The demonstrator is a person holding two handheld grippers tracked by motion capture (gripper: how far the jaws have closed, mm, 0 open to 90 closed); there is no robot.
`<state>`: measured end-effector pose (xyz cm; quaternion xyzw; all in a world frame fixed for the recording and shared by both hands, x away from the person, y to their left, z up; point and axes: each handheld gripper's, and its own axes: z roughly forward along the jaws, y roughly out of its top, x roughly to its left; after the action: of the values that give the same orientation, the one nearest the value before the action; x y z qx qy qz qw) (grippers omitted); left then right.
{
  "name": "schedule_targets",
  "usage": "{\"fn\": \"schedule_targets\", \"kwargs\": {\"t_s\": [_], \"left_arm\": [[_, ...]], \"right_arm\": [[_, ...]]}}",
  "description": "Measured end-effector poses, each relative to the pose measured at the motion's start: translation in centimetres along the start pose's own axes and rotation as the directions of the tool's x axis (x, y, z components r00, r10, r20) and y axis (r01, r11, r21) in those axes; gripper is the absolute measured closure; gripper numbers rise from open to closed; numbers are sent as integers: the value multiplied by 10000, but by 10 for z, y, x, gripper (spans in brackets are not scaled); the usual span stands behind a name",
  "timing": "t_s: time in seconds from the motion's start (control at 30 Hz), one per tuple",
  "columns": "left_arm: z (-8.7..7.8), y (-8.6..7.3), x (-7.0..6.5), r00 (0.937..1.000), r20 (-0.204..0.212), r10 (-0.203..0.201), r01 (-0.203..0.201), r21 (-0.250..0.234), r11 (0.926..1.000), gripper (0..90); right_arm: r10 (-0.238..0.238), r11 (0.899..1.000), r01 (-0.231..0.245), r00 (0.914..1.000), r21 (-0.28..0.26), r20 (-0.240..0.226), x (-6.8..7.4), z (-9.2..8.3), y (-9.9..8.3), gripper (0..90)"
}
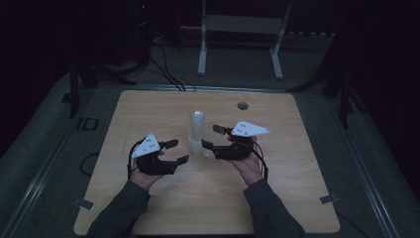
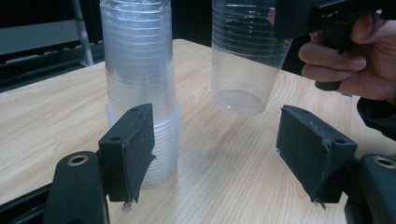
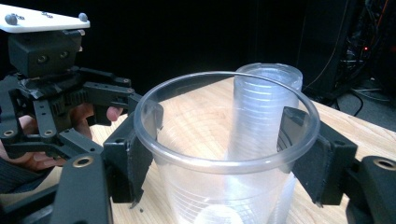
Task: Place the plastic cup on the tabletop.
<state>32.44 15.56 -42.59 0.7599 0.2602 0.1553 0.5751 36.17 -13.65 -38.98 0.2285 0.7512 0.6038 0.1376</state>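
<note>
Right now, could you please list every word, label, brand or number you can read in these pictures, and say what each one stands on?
There are none to read.
Single clear cup, held in the right tool: ribbed rings, no print.
Stack of clear cups: no label visible.
Left tool, open: plain black pads.
Grey plate: small dots, no lettering.
Wooden table: no marks or writing.

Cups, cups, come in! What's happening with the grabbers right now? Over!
Right gripper clamped on one clear cup, held off the table. Left gripper open, empty. Cup stack upright beside it. Nothing blocking.
</note>
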Motion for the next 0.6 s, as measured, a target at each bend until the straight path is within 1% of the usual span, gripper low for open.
{"fn": "schedule_targets", "kwargs": {"t_s": [0.6], "left_arm": [[0,-1,0,10000,-55,-23,23,-26,10000,282]], "right_arm": [[169,9998,-170,9998,126,125,-5,-4,-9,285]]}}
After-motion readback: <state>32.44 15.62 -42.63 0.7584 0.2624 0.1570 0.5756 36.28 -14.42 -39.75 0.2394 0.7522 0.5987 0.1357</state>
